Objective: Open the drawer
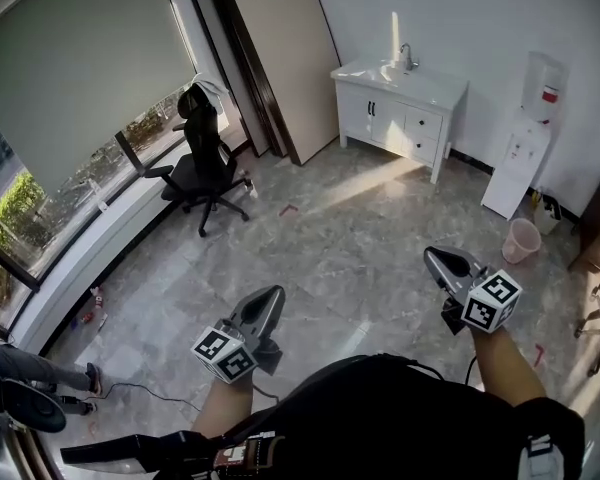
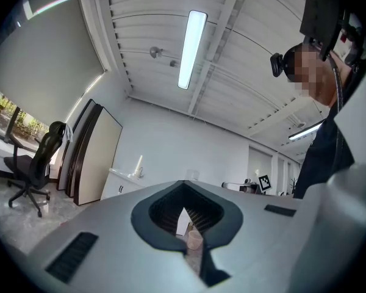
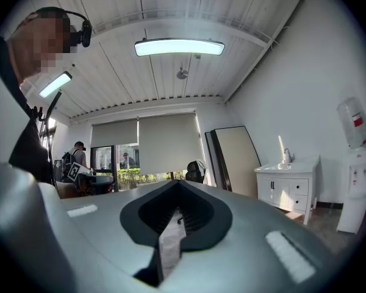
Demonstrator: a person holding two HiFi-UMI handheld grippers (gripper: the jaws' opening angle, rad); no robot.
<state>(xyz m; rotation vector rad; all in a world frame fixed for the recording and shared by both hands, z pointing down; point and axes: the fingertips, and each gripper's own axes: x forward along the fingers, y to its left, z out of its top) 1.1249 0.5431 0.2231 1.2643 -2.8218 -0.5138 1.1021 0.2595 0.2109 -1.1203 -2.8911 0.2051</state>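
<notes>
A white vanity cabinet (image 1: 380, 108) with a sink stands against the far wall; its two drawers (image 1: 422, 134) are on its right side and look closed. It also shows at the right in the right gripper view, as the cabinet (image 3: 287, 191), and small in the left gripper view, as the cabinet (image 2: 123, 185). Both grippers hang in the air in front of the person, far from the cabinet. My left gripper (image 1: 271, 296) is shut with nothing in it, and so is my right gripper (image 1: 433, 259). Each gripper view looks along closed jaws, left gripper (image 2: 184, 212) and right gripper (image 3: 175, 215).
A black office chair (image 1: 205, 163) stands by the window at left. A large board (image 1: 280, 58) leans on the wall left of the cabinet. A water dispenser (image 1: 525, 158) and a pink bucket (image 1: 521, 240) stand at right. A person's leg (image 1: 40, 372) and cables lie at lower left.
</notes>
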